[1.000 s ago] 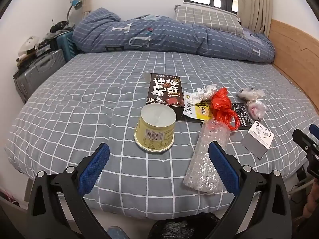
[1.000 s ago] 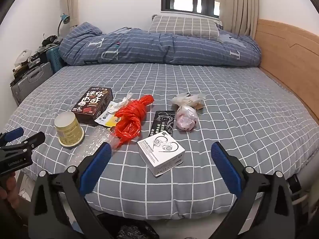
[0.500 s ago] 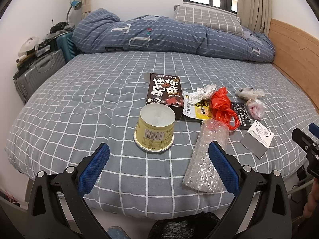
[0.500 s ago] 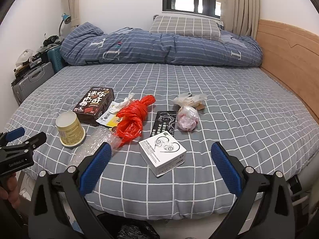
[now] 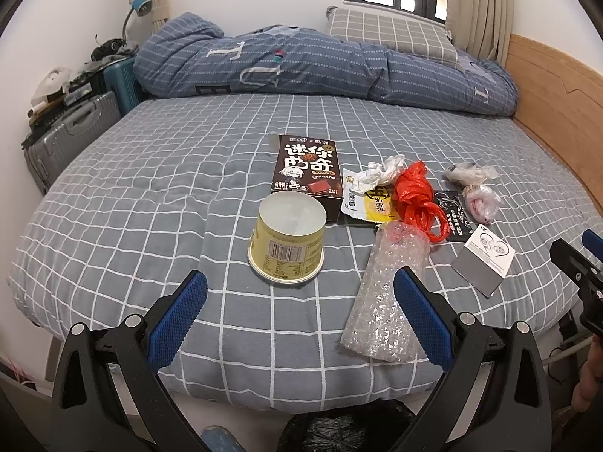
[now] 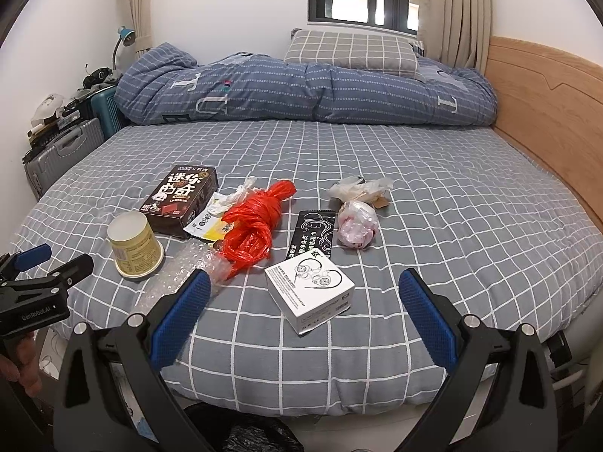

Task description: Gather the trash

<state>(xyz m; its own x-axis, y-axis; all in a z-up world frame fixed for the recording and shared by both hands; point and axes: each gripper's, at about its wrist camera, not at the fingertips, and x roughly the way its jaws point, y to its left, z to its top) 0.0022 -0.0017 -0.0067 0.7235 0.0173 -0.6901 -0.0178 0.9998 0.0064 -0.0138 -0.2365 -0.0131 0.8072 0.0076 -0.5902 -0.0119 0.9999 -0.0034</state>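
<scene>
Trash lies on the grey checked bed (image 5: pixel 113 203): an upturned yellow cup (image 5: pixel 287 237), a dark snack box (image 5: pixel 307 167), bubble wrap (image 5: pixel 388 293), a red plastic bag (image 5: pixel 414 196), a yellow-white wrapper (image 5: pixel 367 203), a white earphone box (image 6: pixel 311 293), a black sachet (image 6: pixel 312 233) and clear bags (image 6: pixel 356 222). My left gripper (image 5: pixel 299 312) is open and empty, just short of the cup. My right gripper (image 6: pixel 305 310) is open and empty, with the earphone box between its fingers' line of sight.
A folded blue duvet (image 5: pixel 320 67) and pillow (image 5: pixel 392 34) lie at the far side. Suitcases (image 5: pixel 64 139) stand at the left wall. A wooden headboard (image 6: pixel 546 113) runs along the right. A black trash bag (image 5: pixel 346 429) sits below the bed's near edge.
Both grippers have drifted very slightly; the view is almost unchanged. Nothing was taken hold of or moved.
</scene>
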